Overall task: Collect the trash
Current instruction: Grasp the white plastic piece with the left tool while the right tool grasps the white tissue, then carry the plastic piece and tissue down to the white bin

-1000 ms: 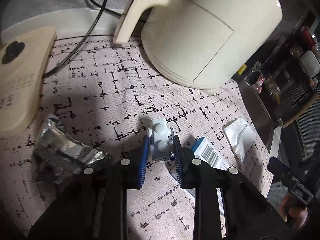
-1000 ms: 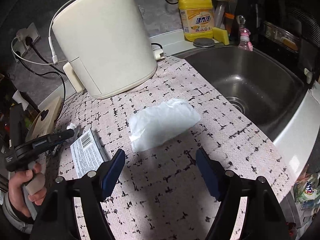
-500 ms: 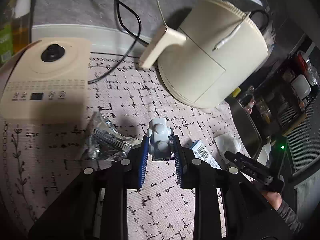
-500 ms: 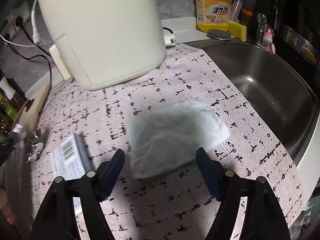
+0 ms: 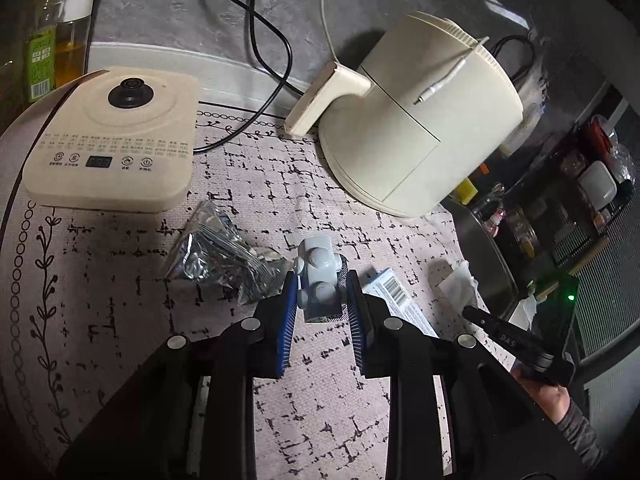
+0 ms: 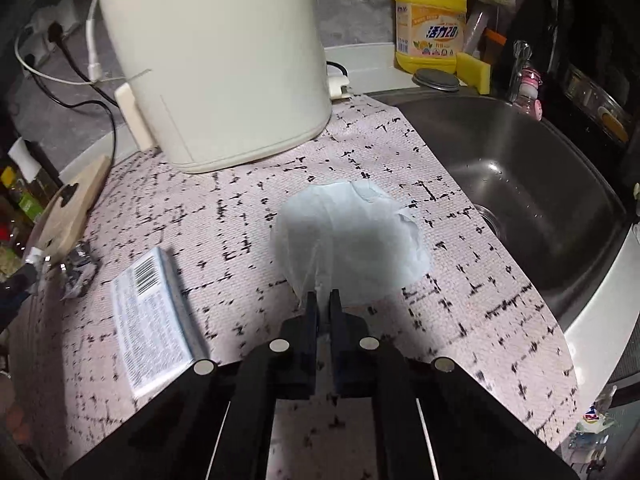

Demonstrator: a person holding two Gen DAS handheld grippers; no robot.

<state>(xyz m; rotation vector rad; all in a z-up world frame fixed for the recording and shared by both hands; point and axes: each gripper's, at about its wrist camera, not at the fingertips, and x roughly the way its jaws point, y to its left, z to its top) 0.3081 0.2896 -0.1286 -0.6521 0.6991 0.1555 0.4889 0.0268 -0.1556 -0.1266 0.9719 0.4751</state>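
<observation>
Beside the sink (image 6: pixel 540 184), the right gripper (image 6: pixel 324 300) is clamped on the near edge of a white tissue (image 6: pixel 352 236) spreading away from its fingertips toward the sink, while the left gripper (image 5: pixel 320 292), farther off, grips a small grey blister pack (image 5: pixel 318 276).

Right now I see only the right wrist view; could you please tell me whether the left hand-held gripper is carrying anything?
Observer: Yes. The left hand-held gripper is shut on a small grey blister pack.
Operator: Thank you. How large is the foil wrapper beside it? I see only a scrap.
Observer: The crumpled foil wrapper spreads across the mat, nearly reaching the held pack.
Operator: And what is the cream slab behind it?
Observer: A flat appliance base, with a black knob on top and a button panel facing up.
</observation>
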